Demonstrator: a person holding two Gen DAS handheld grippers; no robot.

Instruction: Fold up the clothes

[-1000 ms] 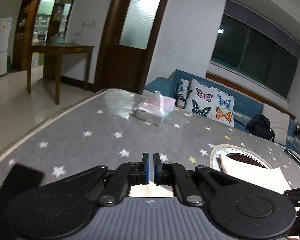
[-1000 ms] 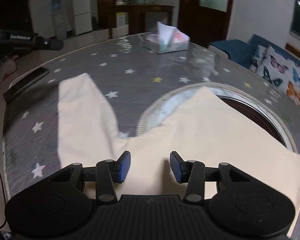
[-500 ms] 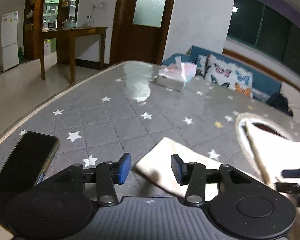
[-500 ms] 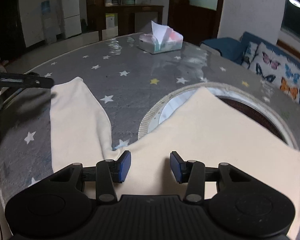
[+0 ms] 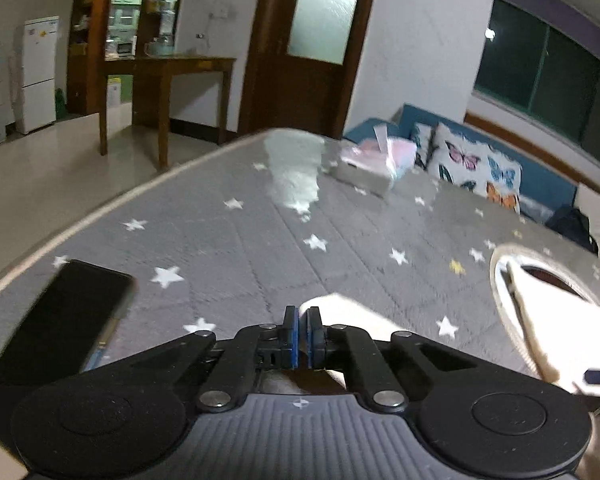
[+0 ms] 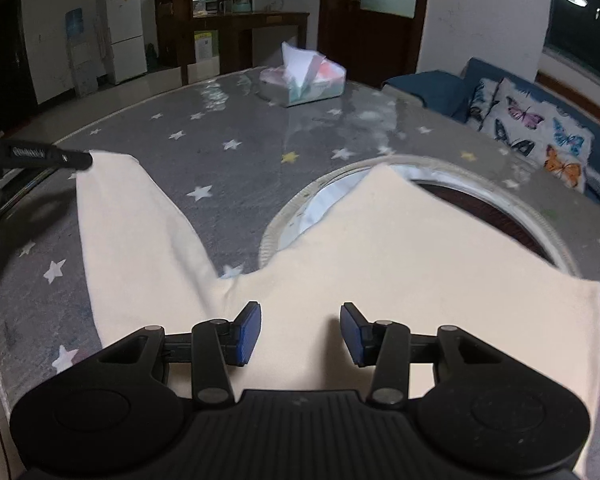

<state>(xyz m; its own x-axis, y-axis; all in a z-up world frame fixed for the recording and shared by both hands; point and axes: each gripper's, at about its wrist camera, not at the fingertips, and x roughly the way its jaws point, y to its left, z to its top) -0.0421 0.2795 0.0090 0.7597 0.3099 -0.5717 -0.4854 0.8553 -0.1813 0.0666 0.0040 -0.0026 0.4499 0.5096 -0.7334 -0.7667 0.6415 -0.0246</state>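
Half a second back my left gripper (image 5: 302, 316) stood open over the sleeve end; now its blue pads are together at the tip of that sleeve, though I cannot tell from either view whether cloth is actually pinched. Across the grey star-print table (image 6: 252, 168) lies the cream garment (image 6: 400, 264), body partly over a round opening (image 6: 500, 208), sleeve stretched left. My right gripper (image 6: 300, 330) hangs half-open above the body, clasping nothing. A tissue box (image 6: 304, 80) sits at the far edge, a dark phone (image 5: 64, 316) near my left.
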